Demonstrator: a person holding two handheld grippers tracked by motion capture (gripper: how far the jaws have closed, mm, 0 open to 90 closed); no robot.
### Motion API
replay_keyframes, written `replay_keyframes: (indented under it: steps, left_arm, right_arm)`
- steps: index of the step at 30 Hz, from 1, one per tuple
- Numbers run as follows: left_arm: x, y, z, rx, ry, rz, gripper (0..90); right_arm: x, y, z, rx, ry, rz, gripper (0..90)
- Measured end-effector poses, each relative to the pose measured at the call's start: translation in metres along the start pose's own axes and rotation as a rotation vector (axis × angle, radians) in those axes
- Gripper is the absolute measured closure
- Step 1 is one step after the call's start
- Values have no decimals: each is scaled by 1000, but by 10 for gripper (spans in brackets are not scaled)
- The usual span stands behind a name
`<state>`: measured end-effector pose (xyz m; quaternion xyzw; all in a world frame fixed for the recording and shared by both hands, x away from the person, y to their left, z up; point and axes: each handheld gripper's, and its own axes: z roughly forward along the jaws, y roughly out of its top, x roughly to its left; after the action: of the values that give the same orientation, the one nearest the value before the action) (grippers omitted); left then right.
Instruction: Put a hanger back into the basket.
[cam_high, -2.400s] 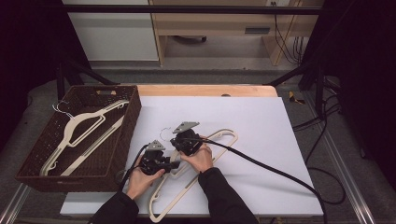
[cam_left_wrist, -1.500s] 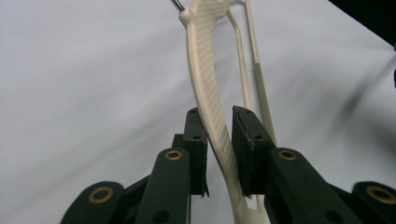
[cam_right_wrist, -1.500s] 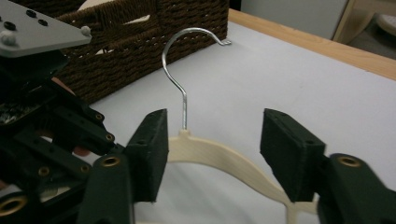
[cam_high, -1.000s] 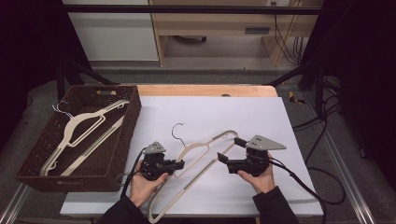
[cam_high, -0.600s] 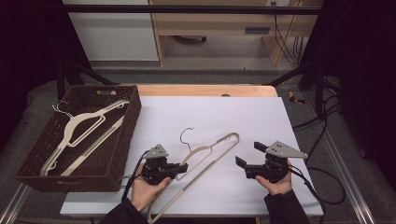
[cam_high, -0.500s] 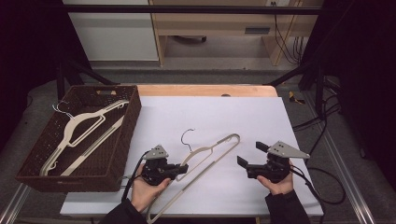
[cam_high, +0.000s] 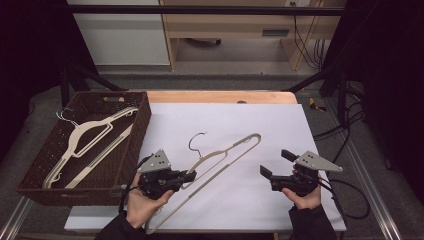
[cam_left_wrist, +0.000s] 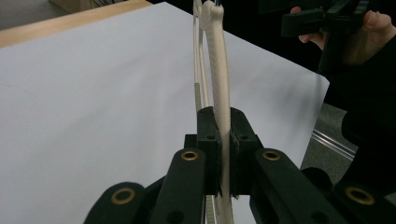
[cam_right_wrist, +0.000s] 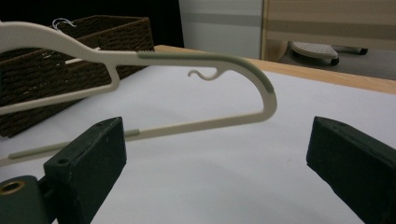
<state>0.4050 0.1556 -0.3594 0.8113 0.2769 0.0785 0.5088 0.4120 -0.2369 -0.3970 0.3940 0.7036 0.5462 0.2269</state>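
Observation:
A cream plastic hanger (cam_high: 225, 152) with a wire hook slants across the white sheet, its right end raised. My left gripper (cam_high: 191, 175) is shut on the hanger's bar near its lower left. In the left gripper view, the bar (cam_left_wrist: 219, 70) stands pinched between the black pads (cam_left_wrist: 208, 144). To the right, my right gripper (cam_high: 275, 163) hovers apart from the hanger. Its jaws have just been opening, and nothing is between them. From the right gripper (cam_right_wrist: 219, 168), the hanger's curved end (cam_right_wrist: 261, 88) shows ahead over the sheet.
A dark wicker basket (cam_high: 137, 132) at the left holds two more cream hangers (cam_high: 90, 137). A white sheet (cam_high: 280, 125) covers the wooden table (cam_high: 220, 96). Cables trail off the right edge. Beyond the table are a cabinet and dark frame bars.
The right gripper left the hanger's right end and moved away to the right, opening wider. The left gripper rose with the hanger, which now tilts up off the sheet.

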Motion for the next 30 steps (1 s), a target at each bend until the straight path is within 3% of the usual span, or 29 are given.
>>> replay_keyframes:
  steps: [7,14,20,30]
  left_arm:
    - [6,22,-20,-3,31,46,857]
    - [21,43,-43,-25,36,54,857]
    - [34,61,-69,-30,90,89,857]
    - [70,66,-108,-60,131,74,857]
  right_arm:
    - [-2,3,-6,-14,-19,2,41]
    - [-4,4,-8,-34,-27,4,32]
    - [-4,4,-9,-29,-34,1,30]
    - [-6,5,-11,-30,-42,-4,27]
